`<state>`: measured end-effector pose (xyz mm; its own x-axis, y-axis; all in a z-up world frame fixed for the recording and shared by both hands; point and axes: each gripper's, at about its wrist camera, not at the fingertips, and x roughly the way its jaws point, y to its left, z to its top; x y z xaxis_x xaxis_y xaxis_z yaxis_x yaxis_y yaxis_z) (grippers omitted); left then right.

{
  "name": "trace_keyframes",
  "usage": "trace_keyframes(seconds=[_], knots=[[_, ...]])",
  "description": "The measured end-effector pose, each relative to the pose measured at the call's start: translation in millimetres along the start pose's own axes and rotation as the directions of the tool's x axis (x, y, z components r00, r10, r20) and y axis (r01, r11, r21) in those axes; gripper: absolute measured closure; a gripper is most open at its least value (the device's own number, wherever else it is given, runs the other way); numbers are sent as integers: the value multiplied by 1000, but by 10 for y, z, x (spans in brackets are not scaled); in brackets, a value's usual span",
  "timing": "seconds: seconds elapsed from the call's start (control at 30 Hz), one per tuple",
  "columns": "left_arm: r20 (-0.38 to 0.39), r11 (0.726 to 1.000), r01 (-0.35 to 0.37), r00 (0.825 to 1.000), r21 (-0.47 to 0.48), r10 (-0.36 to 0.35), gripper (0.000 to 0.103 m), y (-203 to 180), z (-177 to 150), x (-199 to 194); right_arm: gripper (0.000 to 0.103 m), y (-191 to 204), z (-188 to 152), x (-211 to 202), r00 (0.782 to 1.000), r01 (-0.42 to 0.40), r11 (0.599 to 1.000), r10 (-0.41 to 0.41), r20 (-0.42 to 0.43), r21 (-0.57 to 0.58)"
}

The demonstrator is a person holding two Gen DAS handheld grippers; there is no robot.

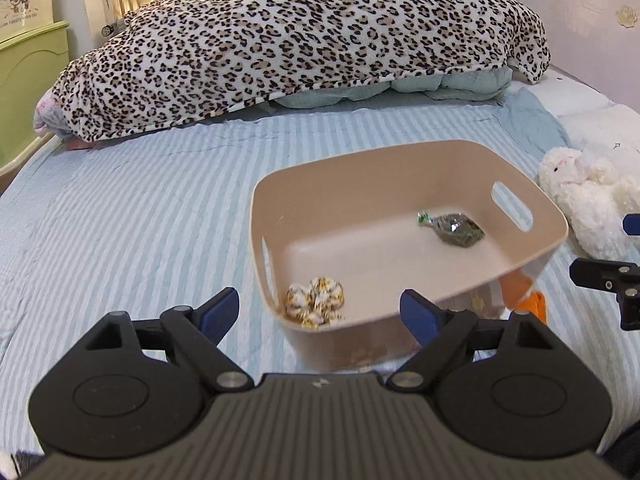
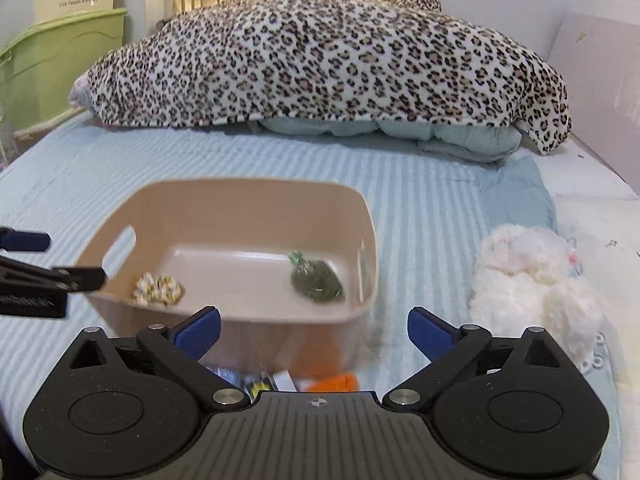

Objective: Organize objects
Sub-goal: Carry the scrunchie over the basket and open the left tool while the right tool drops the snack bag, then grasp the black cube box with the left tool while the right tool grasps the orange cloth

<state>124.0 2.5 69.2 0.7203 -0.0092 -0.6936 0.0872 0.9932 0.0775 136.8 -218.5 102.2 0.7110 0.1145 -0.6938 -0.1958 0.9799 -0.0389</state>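
Observation:
A beige plastic bin (image 1: 360, 176) (image 2: 248, 200) stands on the striped bed. Inside lie a patterned scrunchie (image 1: 316, 302) (image 2: 158, 289) and a green wrapped packet (image 1: 456, 228) (image 2: 316, 278). My left gripper (image 1: 320, 312) is open and empty, just in front of the bin's near wall. My right gripper (image 2: 314, 330) is open and empty, in front of the bin. An orange item (image 1: 528, 300) (image 2: 334, 382) and small packets (image 2: 276, 382) lie on the bed beside the bin's near side. The right gripper's fingers (image 1: 608, 276) show at the left view's right edge.
A white plush toy (image 1: 584, 200) (image 2: 532, 280) lies right of the bin. A leopard-print blanket (image 1: 300, 40) (image 2: 328, 60) is heaped over bedding at the back. A green storage box (image 2: 52, 60) stands at the left. A wall (image 2: 600, 80) runs along the right.

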Motion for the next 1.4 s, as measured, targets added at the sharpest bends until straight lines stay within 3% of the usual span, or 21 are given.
trace_keyframes(seconds=[0.4, 0.77, 1.13, 1.23, 1.33, 1.4], knots=[[-122, 1000, 16, 992, -23, -19, 15, -36, -426, 194, 0, -192, -392, 242, 983, 59, 997, -65, -170, -39], [-212, 995, 23, 976, -98, -44, 15, -123, -617, 639, 1, -335, -513, 744, 972, 88, 995, -98, -213, -56], [-271, 990, 9, 962, -139, -47, 17, -62, -754, 912, 5, -188, -613, 1148, 956, 41, 994, -70, -285, -106], [-266, 989, 20, 962, -147, -59, 24, -41, -774, 921, 14, -165, -635, 1190, 952, 13, 996, -39, -304, -86], [-254, 991, 52, 964, -125, -82, 41, -43, -768, 900, 28, -140, -645, 1200, 951, -3, 997, -21, -309, -77], [-255, 991, 66, 962, -117, -95, 60, -52, -767, 885, 50, -109, -653, 1190, 951, -22, 996, -4, -310, -83]])
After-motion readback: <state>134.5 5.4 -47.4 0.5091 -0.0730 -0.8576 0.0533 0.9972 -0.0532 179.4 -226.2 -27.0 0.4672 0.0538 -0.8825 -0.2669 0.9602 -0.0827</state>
